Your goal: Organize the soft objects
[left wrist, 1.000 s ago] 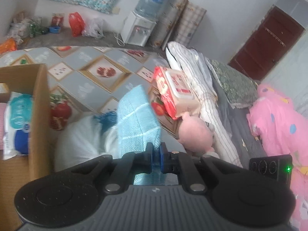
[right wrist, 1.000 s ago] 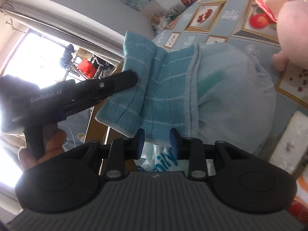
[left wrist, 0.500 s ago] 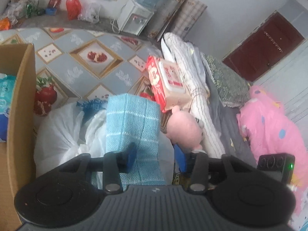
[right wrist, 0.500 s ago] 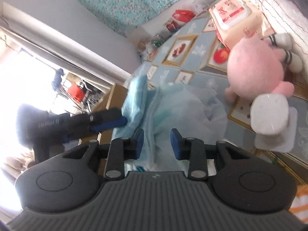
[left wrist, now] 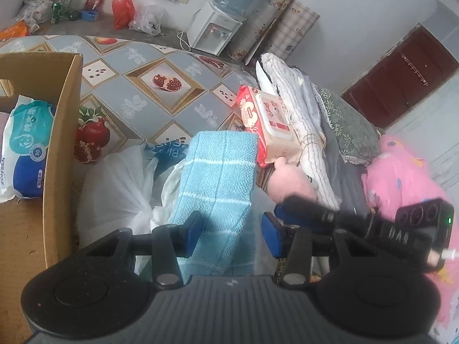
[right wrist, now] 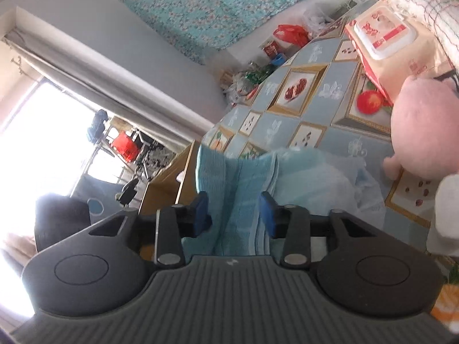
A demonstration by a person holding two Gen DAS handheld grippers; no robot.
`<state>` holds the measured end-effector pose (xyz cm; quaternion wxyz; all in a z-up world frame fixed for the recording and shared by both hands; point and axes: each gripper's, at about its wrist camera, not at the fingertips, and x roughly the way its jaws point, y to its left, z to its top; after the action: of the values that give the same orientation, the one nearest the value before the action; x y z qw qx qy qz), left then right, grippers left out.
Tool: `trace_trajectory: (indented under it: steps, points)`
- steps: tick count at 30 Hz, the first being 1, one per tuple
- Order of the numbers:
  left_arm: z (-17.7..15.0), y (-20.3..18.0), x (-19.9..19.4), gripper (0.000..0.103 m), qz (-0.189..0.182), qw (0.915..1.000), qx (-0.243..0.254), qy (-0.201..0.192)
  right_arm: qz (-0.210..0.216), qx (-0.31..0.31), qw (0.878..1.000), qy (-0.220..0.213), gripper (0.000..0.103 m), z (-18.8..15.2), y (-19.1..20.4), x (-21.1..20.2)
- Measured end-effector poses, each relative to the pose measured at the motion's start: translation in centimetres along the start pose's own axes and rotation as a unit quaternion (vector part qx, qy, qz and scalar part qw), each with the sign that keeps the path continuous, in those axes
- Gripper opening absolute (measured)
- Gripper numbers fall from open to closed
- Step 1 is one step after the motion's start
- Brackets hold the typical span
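A light blue checked towel (left wrist: 218,183) lies draped over a white plastic bag (left wrist: 114,183) on the patterned tablecloth. My left gripper (left wrist: 232,230) is open, its fingers on either side of the towel's near end. My right gripper (right wrist: 235,213) is open too, with the towel (right wrist: 243,189) between its fingers. The right gripper's black body also shows in the left wrist view (left wrist: 344,220), just right of my left fingers. A pink plush toy (left wrist: 289,183) and a red wet-wipes pack (left wrist: 266,126) lie beyond the towel.
A cardboard box (left wrist: 57,149) stands at the left, holding a blue and white wipes pack (left wrist: 25,143). Striped and pink bedding (left wrist: 401,177) lies to the right. A water dispenser (left wrist: 218,34) stands on the floor behind the table.
My left gripper was shut on the towel and has opened wide. The right gripper has swung in over the towel and opened wider, with the cloth between its fingers.
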<state>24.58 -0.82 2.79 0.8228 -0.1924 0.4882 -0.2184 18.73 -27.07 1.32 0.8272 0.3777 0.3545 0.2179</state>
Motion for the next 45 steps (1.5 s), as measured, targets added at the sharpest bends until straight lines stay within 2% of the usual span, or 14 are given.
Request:
trace_trajectory:
  steps: [4,8,13,17,19,21,22,24,28,32,37,45]
  points:
    - [-0.2,0.0,0.0,0.047,-0.009,1.0,-0.002,-0.003,-0.016,-0.006,1.0,0.001,0.056,1.0,0.6,1.3]
    - [-0.6,-0.5,-0.1,0.048,-0.021,0.9997,0.008,-0.005,-0.017,0.028,0.999,0.02,0.069,1.5,-0.1,2.7]
    - [-0.9,-1.0,0.8,0.049,-0.024,0.9995,0.02,0.005,-0.002,0.078,0.996,0.038,0.073,2.0,-1.8,3.9]
    - [-1.1,-1.7,1.4,0.052,-0.025,0.999,0.034,0.012,-0.003,0.066,0.997,0.041,0.073,2.1,-1.7,4.5]
    - [-1.1,-1.9,1.5,0.055,-0.026,0.9988,0.04,0.013,-0.019,0.047,0.998,0.047,0.066,2.0,-1.5,5.0]
    - [-1.2,-2.0,1.5,0.056,-0.026,0.9986,0.043,0.013,-0.035,0.037,0.997,0.054,0.048,1.9,-1.5,5.6]
    - [-1.2,-2.1,1.5,0.058,-0.026,0.9986,0.045,0.013,-0.038,0.034,0.997,0.056,0.045,1.9,-1.7,5.8]
    - [-1.3,-1.9,1.2,0.058,-0.029,0.9982,0.049,0.018,-0.045,0.031,0.997,0.058,0.034,1.8,-2.1,6.0]
    - [-1.3,-1.2,-0.1,0.06,-0.032,0.9983,0.047,0.011,-0.039,0.032,0.997,0.057,0.028,1.8,-3.4,6.1]
    - [-0.8,-0.5,-0.7,0.061,-0.013,0.9993,0.036,0.003,-0.017,0.065,0.996,0.061,0.024,1.8,-5.5,6.2]
    - [-0.2,0.2,1.1,0.056,-0.001,0.9994,0.011,0.032,0.013,0.108,0.992,0.068,0.023,1.7,-7.6,6.5]
    - [0.7,-0.6,3.3,0.055,-0.001,0.9988,0.004,0.049,0.042,0.133,0.987,0.074,0.023,1.8,-8.9,6.9]
